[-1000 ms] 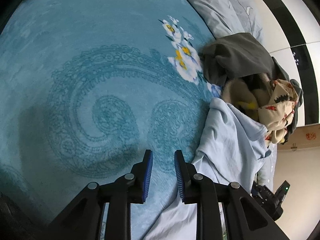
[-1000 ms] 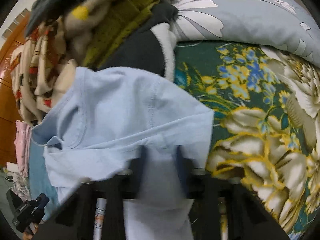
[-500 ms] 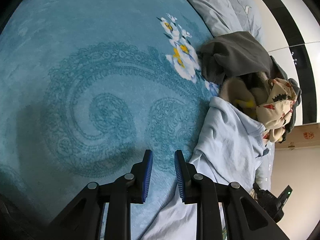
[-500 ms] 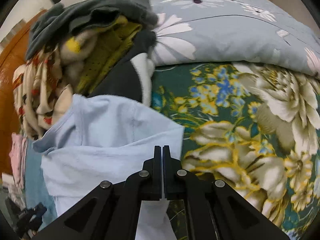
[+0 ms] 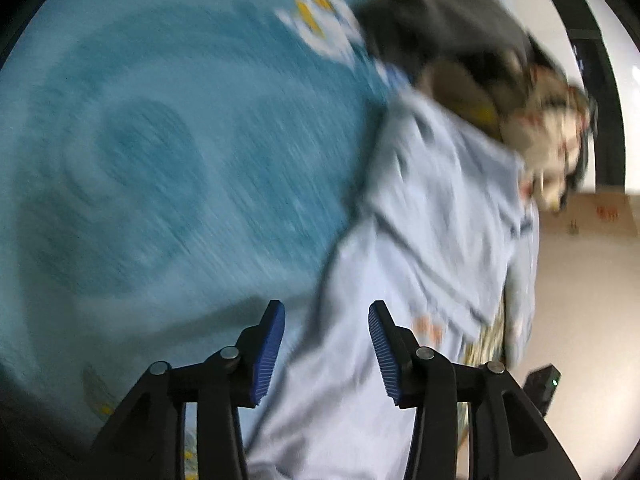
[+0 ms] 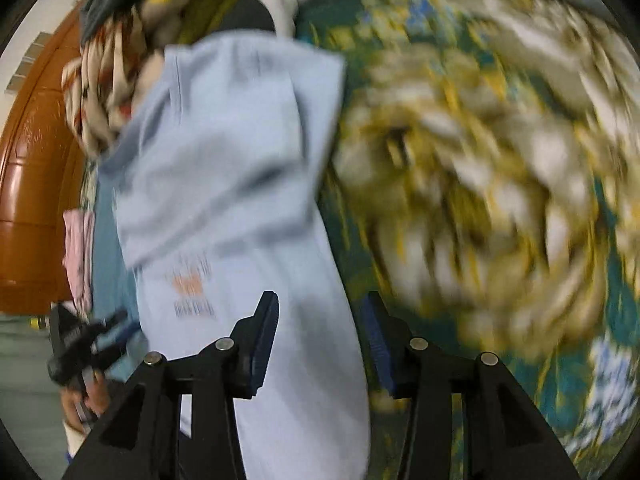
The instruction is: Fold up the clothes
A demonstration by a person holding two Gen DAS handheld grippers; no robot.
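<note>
Soft cloth, hard plastic

Pale blue shirt (image 6: 240, 152) is matt woven cloth; the claw pads (image 5: 267, 354) are ribbed blue plastic; the brown door (image 6: 36, 184), far left, is glossy wood.

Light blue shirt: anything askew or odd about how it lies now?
Yes. The light blue shirt lies rumpled, its top riding up onto the heap of unfolded clothes rather than flat. Both views are motion-blurred.

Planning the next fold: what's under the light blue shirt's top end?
The light blue shirt rests against the clothes pile; its top edge overlaps patterned and dark garments. Whatever lies deeper is covered.
</note>
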